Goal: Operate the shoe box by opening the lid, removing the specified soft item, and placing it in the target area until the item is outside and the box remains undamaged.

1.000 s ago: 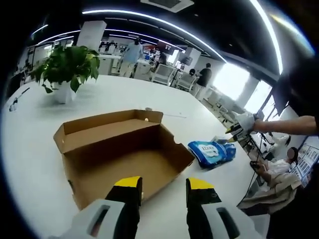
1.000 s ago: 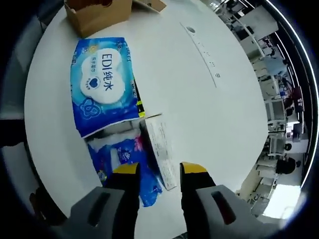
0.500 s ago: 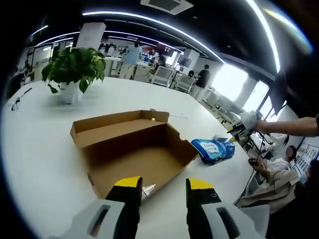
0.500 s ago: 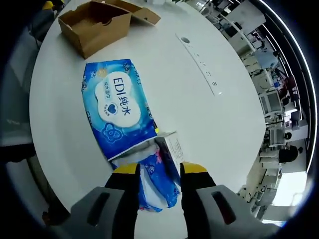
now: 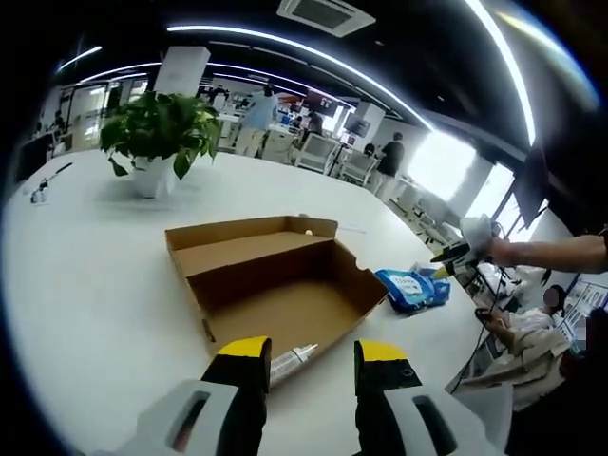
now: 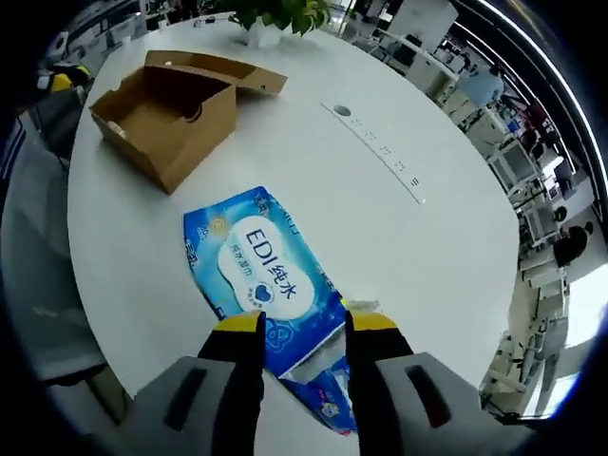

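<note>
**Wipes pack out on the table, box open and apart**

The blue wipes pack (image 6: pixel 269 285) lies flat on the white table (image 6: pixel 408 247), outside the shoe box (image 6: pixel 166 109) and well apart from it. In the right gripper view its near end sits just ahead of the right gripper (image 6: pixel 302 328), whose yellow-tipped jaws stand spread with nothing between them; a second, smaller blue pack (image 6: pixel 328 399) shows in the gap below, and it seems to lie on the table rather than in the jaws, though the view there is poor.

In the left gripper view the same wipes pack (image 5: pixel 410 289) rests to the right of the shoe box (image 5: pixel 275 285), near the table edge, with the right gripper (image 5: pixel 454 255) above it. The box stands open, its lid (image 5: pixel 249 232) folded back flat. A small white tube (image 5: pixel 293 359) lies inside at the near wall, just ahead of the left gripper (image 5: pixel 309 351), whose jaws are apart and empty. A potted plant (image 5: pixel 161 133) stands farther back.
</note>
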A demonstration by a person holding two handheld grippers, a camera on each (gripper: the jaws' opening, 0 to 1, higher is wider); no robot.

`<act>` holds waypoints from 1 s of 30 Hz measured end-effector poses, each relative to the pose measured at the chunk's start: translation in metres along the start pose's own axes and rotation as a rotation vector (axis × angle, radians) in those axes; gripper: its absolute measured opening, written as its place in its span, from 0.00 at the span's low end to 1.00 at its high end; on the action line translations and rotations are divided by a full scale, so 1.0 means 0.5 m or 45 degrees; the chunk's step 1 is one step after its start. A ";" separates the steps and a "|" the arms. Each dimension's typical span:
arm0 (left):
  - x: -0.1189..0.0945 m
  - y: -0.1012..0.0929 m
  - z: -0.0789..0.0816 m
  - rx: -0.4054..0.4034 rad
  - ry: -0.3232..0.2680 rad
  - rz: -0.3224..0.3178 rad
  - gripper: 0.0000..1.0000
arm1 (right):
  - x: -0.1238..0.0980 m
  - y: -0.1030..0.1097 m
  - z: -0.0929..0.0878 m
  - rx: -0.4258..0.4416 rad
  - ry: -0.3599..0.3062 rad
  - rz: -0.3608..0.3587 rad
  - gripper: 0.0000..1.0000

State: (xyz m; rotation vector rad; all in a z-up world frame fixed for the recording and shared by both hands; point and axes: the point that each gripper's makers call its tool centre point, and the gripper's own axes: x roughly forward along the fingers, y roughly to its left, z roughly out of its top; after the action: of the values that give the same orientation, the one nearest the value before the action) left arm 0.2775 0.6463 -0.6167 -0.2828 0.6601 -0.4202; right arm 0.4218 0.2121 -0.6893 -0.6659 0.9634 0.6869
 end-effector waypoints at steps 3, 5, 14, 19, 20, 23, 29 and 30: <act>-0.019 0.017 -0.006 -0.012 -0.006 0.019 0.35 | 0.003 0.014 0.023 0.038 -0.045 0.011 0.31; -0.027 0.031 -0.007 -0.013 -0.004 0.027 0.35 | 0.003 0.031 0.046 0.096 -0.091 0.027 0.31; -0.047 0.046 -0.012 -0.035 -0.024 0.046 0.35 | 0.014 0.111 0.139 0.160 -0.241 0.106 0.32; -0.048 0.061 -0.018 -0.042 -0.017 0.048 0.35 | 0.016 0.174 0.190 0.169 -0.316 0.167 0.34; -0.048 0.062 -0.018 -0.041 -0.015 0.046 0.35 | 0.017 0.186 0.196 0.153 -0.324 0.179 0.34; -0.043 0.065 -0.018 -0.038 -0.008 0.044 0.35 | 0.023 0.217 0.211 0.107 -0.333 0.209 0.37; -0.028 0.067 -0.020 -0.013 0.021 0.026 0.35 | 0.017 0.252 0.241 0.148 -0.410 0.264 0.40; -0.026 0.068 -0.022 -0.004 0.031 0.026 0.35 | 0.012 0.261 0.247 0.170 -0.431 0.277 0.40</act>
State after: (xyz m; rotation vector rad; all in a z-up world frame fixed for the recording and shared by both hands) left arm 0.2710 0.6808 -0.6313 -0.2744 0.6871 -0.4039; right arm 0.3856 0.3870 -0.6691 -0.3153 0.7643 0.8866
